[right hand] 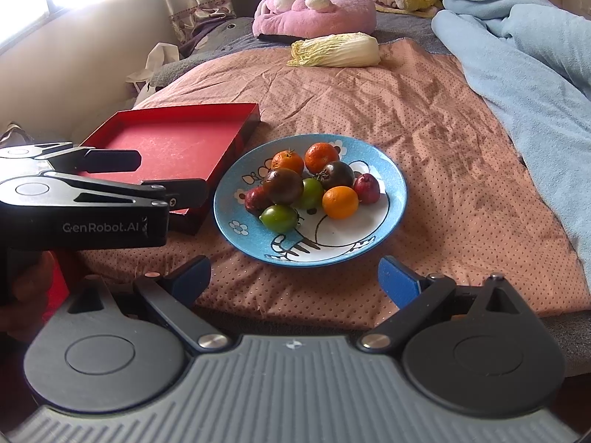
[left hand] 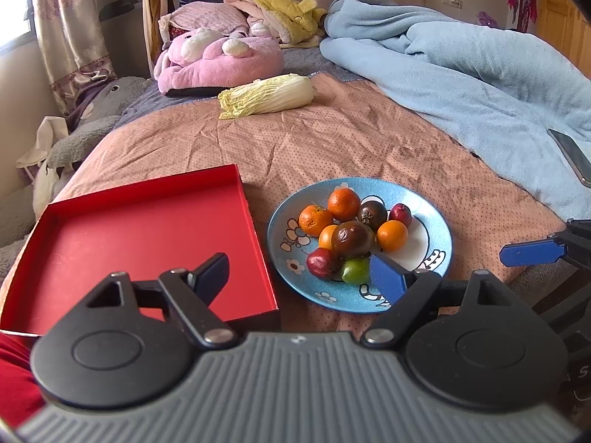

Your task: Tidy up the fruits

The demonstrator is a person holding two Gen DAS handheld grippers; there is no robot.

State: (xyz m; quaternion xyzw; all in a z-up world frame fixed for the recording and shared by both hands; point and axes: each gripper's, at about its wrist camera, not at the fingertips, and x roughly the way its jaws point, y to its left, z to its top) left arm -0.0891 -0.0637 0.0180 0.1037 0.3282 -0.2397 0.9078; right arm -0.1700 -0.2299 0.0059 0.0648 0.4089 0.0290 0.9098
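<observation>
A: Where's the fruit?
B: Piled on the blue plate (right hand: 373, 221), beside the empty red tray (right hand: 177, 144) on the bedspread (right hand: 424, 110).
A: And the tongs?
B: Left gripper (left hand: 299, 273) and right gripper (right hand: 295, 277) both spread wide, holding nothing.

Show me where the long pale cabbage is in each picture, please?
Left wrist view: the cabbage lies on the pink bedspread, upper middle, beyond the blue plate.
Right wrist view: the cabbage lies near the top, a bit right of middle, also beyond the blue plate.
Shared landmark: the pink plush toy just behind the cabbage.
</observation>
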